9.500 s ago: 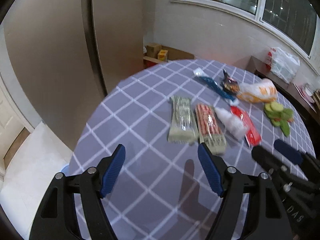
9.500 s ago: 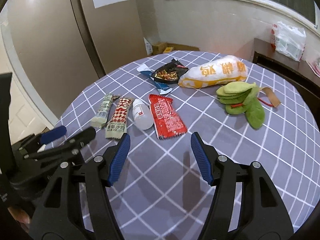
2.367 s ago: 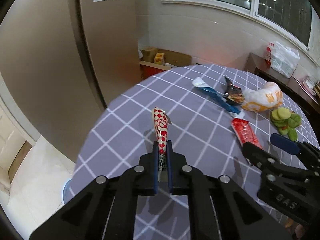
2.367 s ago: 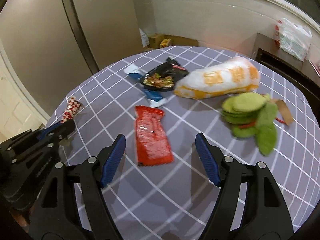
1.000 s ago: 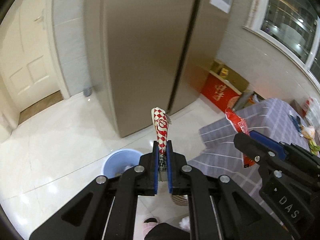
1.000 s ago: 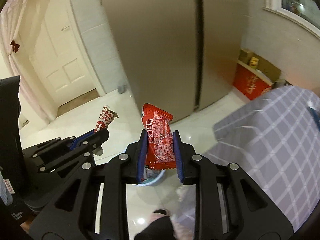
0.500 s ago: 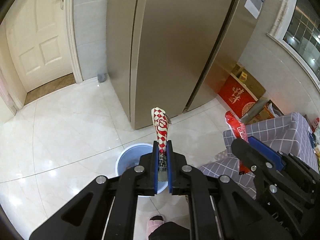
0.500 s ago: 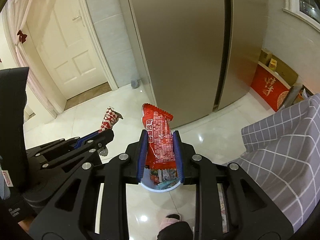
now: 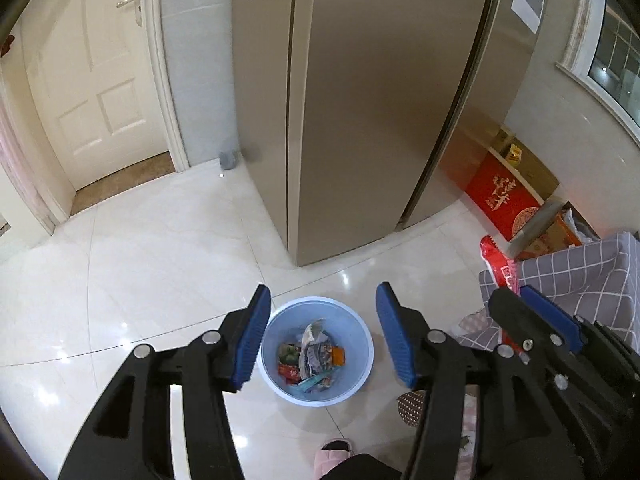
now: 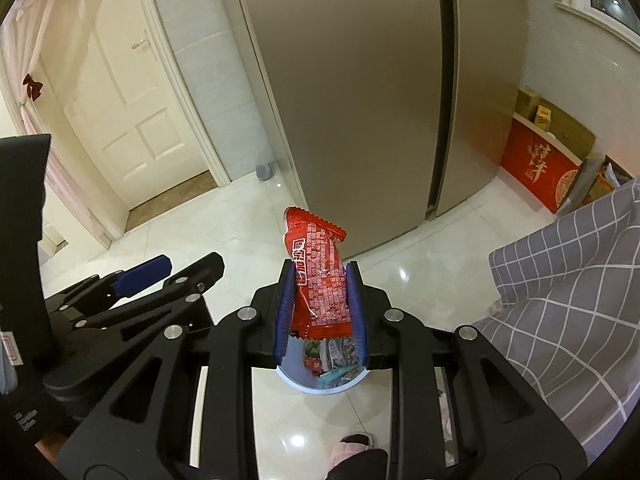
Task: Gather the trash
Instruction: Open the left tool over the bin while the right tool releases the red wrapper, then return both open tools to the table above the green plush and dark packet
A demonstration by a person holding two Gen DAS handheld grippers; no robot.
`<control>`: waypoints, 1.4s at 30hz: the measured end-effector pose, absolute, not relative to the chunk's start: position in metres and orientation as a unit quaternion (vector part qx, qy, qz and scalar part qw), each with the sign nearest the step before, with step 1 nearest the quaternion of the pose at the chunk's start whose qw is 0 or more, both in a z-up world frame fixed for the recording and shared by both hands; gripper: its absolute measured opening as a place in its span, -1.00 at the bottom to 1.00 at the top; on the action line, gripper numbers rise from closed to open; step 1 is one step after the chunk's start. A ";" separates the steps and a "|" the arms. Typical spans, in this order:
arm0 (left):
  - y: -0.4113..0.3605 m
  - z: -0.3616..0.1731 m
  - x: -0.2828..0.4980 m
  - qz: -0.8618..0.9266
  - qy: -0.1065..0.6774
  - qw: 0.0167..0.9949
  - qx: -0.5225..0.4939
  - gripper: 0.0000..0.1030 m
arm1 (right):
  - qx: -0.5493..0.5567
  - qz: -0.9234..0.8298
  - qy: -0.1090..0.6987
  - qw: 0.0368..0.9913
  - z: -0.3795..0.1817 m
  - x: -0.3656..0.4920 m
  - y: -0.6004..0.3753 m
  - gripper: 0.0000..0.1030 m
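A light blue waste bin stands on the white tile floor with several wrappers inside. My left gripper hangs right above it; its jaws are opening and nothing is between them. The red-and-white checked wrapper it carried is no longer in its jaws. My right gripper is shut on a red snack wrapper, which stands upright above the bin. In the left wrist view the right gripper shows at the right with the red wrapper sticking out.
A tall bronze fridge stands just behind the bin. The table with its grey checked cloth is at the right. A white door is at the left, a red box by the wall. A person's pink slipper is near the bin.
The left gripper has opened and the checked wrapper has left its jaws. The right gripper still holds the red wrapper. Both views have barely shifted over the bin.
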State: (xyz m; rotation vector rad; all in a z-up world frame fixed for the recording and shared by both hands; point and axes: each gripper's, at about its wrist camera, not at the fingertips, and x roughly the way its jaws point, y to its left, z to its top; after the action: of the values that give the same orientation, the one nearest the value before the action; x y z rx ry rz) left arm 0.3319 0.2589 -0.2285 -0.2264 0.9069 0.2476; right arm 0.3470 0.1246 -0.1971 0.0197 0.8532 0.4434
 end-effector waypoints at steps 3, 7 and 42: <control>0.262 -0.230 0.331 0.121 0.437 0.884 -0.113 0.06 | 0.009 0.213 0.413 0.885 -0.198 0.348 0.126 -0.50; 0.266 -0.228 0.327 0.126 0.435 0.883 -0.120 0.06 | 0.006 0.214 0.415 0.884 -0.197 0.348 0.130 -0.50; 0.297 -0.222 0.313 0.171 0.416 0.884 -0.128 0.06 | 0.010 0.241 0.399 0.884 -0.203 0.356 0.149 -0.05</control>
State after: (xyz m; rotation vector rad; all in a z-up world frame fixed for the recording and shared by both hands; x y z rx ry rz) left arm 0.3126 0.2972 -0.2222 -0.2654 0.8657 0.3562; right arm 0.3564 0.1491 -0.2027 0.0199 0.8308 0.5023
